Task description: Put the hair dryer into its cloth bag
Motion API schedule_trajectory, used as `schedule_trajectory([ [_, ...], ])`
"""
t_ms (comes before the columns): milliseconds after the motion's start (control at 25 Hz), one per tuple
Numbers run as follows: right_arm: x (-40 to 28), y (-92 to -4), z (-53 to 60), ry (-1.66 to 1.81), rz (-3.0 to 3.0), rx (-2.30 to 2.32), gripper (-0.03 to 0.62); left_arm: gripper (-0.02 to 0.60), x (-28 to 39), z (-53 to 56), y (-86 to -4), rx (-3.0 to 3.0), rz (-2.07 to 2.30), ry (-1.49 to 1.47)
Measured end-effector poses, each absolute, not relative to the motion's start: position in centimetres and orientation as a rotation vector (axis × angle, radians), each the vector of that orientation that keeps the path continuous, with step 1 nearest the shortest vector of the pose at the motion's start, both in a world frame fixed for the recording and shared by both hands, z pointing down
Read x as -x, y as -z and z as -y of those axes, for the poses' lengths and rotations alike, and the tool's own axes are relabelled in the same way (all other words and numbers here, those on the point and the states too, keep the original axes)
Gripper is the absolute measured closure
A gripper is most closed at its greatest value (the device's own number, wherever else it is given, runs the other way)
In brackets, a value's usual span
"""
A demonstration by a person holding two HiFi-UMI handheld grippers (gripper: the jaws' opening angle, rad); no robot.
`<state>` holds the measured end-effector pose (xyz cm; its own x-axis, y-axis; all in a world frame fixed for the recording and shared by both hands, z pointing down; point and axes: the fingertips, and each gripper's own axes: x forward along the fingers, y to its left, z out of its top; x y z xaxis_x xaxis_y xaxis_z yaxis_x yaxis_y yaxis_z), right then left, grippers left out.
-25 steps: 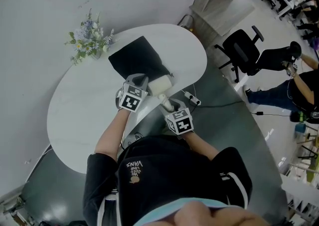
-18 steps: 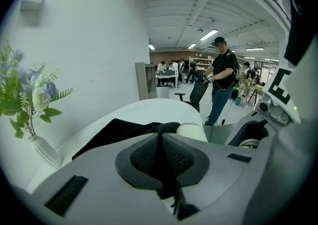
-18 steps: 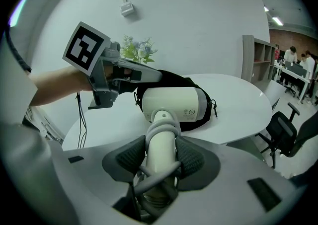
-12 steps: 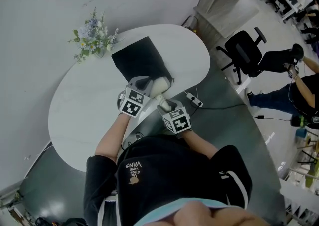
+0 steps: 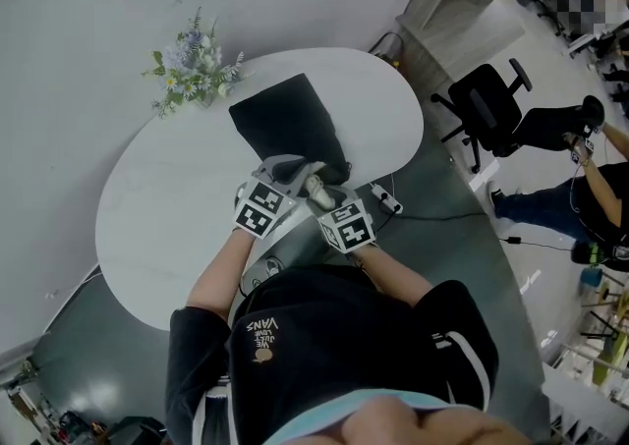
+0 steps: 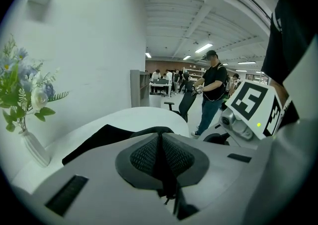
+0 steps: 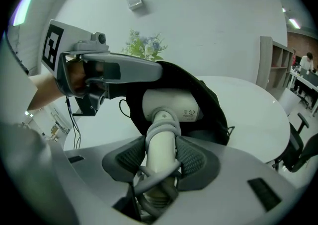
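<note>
Left jaws first: we see them pressed together with a thin fold of black cloth nipped between the pads, so the left gripper (image 6: 160, 142) has the rim of the cloth bag (image 6: 97, 139) in its pinch. Over to the right gripper (image 7: 161, 157), and here the jaws stand wide but full, both pads clamped on the white handle of the hair dryer (image 7: 169, 107), one on each side. A grey cord (image 7: 160, 132) is looped round that handle just above the pads, and more of it is bunched below them.

From the right gripper view we get the best look. The dryer's white barrel sits right in the mouth of the bag, with black cloth arching over its top and down its right side. The left gripper holds that upper edge lifted above the barrel. The handle and the wrapped cord are outside the bag.

From the head view, both grippers meet at the near end of the bag, close to the near edge of the white oval table (image 5: 167, 207). The rest of the bag lies flat on the top, stretching away from us. A vase of flowers (image 5: 192, 65) stands just beyond the bag's far left corner.
</note>
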<state>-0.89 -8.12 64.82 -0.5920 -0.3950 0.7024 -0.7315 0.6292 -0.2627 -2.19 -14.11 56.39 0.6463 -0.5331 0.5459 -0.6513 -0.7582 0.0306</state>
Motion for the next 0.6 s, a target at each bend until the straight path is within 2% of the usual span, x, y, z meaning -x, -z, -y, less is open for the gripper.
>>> schedule_trajectory([
  [600, 1.8, -65.0, 13.2, -0.744, 2.272, -0.847, 0.382, 0.546, 2.3, 13.7, -56.2, -2.625, 0.868, -0.626],
])
